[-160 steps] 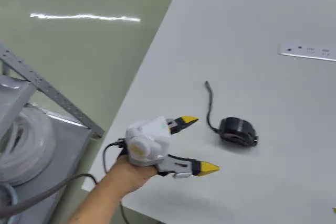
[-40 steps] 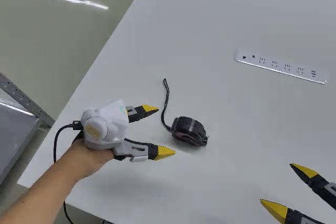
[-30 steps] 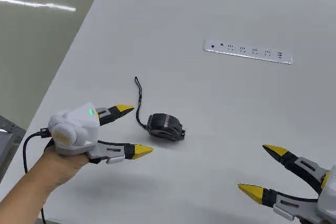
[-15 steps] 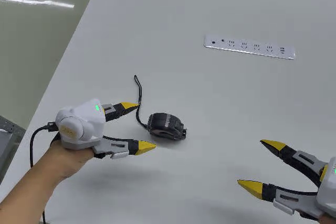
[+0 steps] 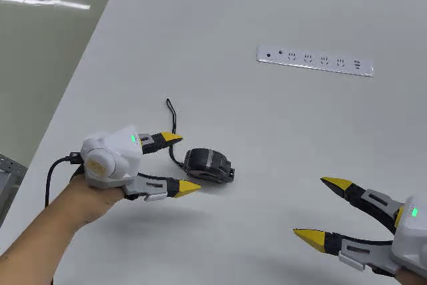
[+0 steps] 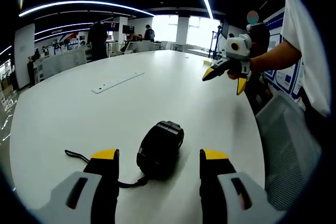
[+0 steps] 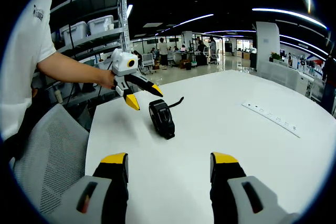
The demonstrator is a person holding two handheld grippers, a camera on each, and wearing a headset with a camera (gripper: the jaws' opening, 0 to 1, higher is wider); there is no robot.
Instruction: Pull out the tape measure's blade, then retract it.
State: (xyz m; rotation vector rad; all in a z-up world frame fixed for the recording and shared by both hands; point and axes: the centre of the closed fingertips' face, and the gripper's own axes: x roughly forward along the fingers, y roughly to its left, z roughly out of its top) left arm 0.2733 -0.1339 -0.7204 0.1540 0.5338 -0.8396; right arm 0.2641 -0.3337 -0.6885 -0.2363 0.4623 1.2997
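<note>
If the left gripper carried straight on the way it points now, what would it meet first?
The tape measure. It lies just ahead of the left gripper, in line with the gap between its open jaws; how near is hard to judge.

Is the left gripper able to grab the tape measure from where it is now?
Likely yes: the left gripper is open, with the tape measure at the mouth of its jaws, nothing between.
</note>
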